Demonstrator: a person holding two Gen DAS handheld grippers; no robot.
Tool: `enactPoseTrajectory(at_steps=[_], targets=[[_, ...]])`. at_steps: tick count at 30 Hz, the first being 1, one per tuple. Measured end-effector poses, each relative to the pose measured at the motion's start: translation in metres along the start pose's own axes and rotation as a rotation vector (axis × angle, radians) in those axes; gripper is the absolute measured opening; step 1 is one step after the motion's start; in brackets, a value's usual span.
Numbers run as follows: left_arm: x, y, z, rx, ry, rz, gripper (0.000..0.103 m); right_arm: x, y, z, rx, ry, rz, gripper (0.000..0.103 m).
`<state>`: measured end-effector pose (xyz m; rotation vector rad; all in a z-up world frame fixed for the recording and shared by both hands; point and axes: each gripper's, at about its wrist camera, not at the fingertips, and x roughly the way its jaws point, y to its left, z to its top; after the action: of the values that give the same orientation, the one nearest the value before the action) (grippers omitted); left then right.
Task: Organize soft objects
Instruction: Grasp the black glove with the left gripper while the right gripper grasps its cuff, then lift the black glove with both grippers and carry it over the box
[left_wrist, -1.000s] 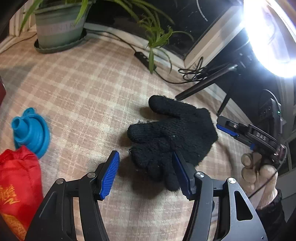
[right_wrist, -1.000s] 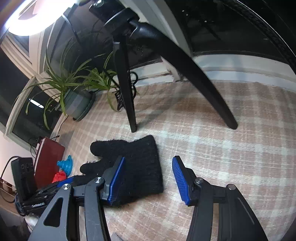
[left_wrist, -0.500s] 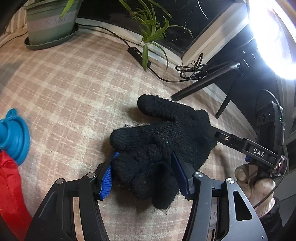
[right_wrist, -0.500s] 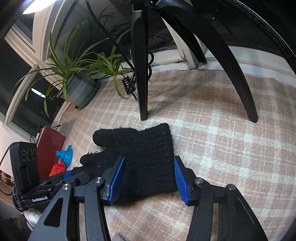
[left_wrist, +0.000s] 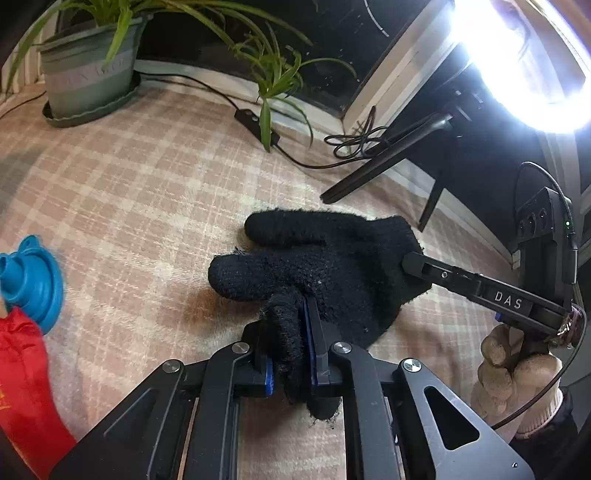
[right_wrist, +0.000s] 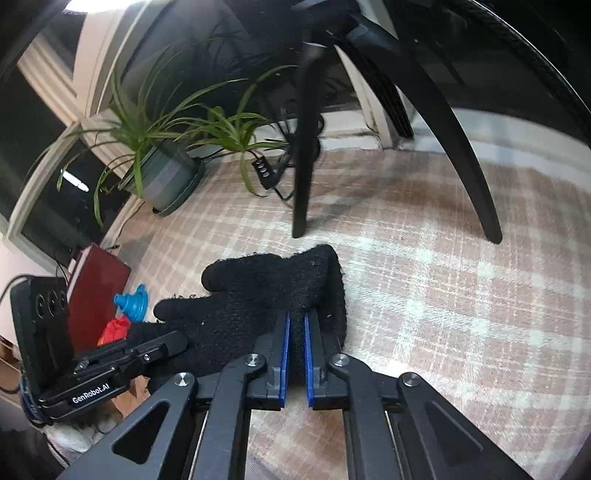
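Closest in, the left hand-held gripper is clenched on the bunched fingers of a black knitted woollen glove, its blue pads pressed into the wool. At the glove's other end the right hand-held gripper pinches the cuff edge between nearly closed blue pads. Between them the glove lies on a beige-and-cream checked cloth covering the desk. To the left of it sit a blue collapsible silicone funnel and a red fabric pouch. Farther back stand black tripod legs, and beyond them a spider plant in a grey-green pot
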<state>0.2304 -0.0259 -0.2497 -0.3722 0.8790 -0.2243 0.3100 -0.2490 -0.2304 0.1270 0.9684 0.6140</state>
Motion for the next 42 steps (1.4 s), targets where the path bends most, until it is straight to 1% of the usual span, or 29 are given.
enactPoseTrajectory(at_steps=[5,13,17,22,26,29,34,39,42], targets=[[-0.023,-0.003,-0.004,0.019,-0.037,-0.008,0.010,-0.016,0.026,-0.007,-0.073,-0.025,-0.021,0.006],[-0.072,-0.007,-0.015,0.030,-0.115,-0.030,0.010,-0.054,0.063,-0.010,-0.128,-0.083,0.000,0.006],[-0.101,-0.003,-0.021,0.031,-0.154,-0.028,0.010,-0.068,0.092,-0.011,-0.171,-0.105,0.017,0.006],[-0.146,0.015,-0.027,-0.001,-0.212,-0.006,0.010,-0.077,0.147,-0.007,-0.261,-0.127,0.061,0.006],[-0.185,0.035,-0.034,-0.035,-0.269,0.029,0.010,-0.073,0.200,-0.005,-0.345,-0.131,0.115,0.006],[-0.215,0.054,-0.039,-0.060,-0.319,0.074,0.010,-0.065,0.240,-0.004,-0.410,-0.125,0.156,0.006],[-0.262,0.098,-0.050,-0.132,-0.390,0.162,0.010,-0.048,0.310,-0.006,-0.520,-0.110,0.221,0.006],[-0.292,0.141,-0.061,-0.218,-0.433,0.253,0.010,-0.016,0.367,-0.007,-0.588,-0.064,0.283,0.006],[-0.301,0.169,-0.067,-0.273,-0.441,0.292,0.010,0.005,0.393,-0.011,-0.619,-0.032,0.297,0.006]])
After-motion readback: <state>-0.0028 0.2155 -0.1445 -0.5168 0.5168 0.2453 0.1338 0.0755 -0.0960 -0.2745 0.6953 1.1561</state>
